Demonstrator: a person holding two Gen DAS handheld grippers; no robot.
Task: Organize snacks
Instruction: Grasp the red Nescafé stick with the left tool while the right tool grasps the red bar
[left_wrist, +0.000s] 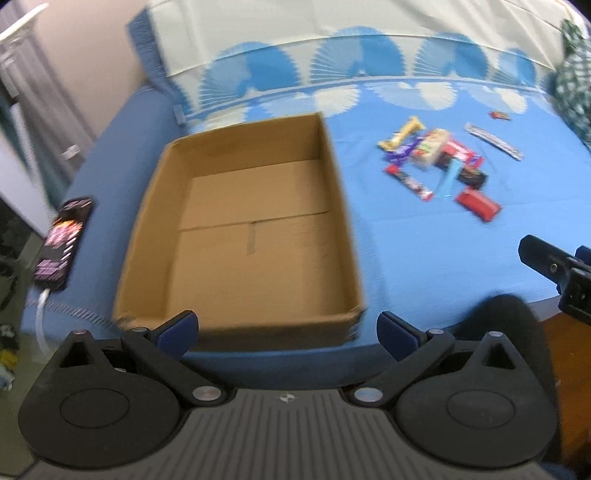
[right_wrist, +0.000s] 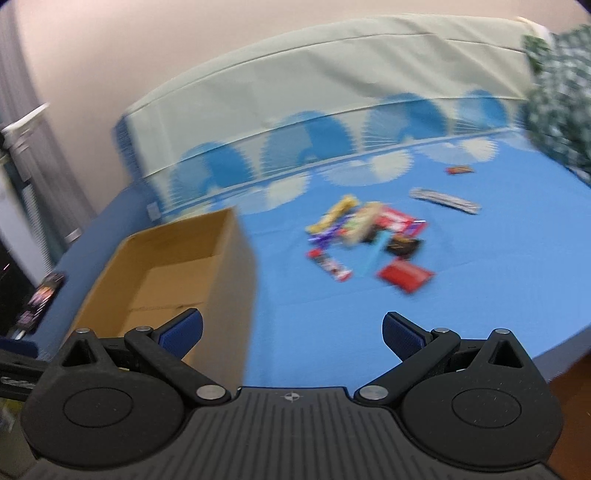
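An open, empty cardboard box sits on the blue bed, also at the left in the right wrist view. A pile of wrapped snack bars lies to its right, also in the right wrist view. A red packet lies nearest, and a silver bar and a small red snack lie apart behind. My left gripper is open and empty just before the box's near wall. My right gripper is open and empty, short of the pile; part of it shows at the left wrist view's right edge.
A phone with a lit screen and a white cable lies on the bed's left edge. A folded sheet and a pink wall stand behind. A green patterned cloth lies far right. The bed edge drops to a wooden floor at the right.
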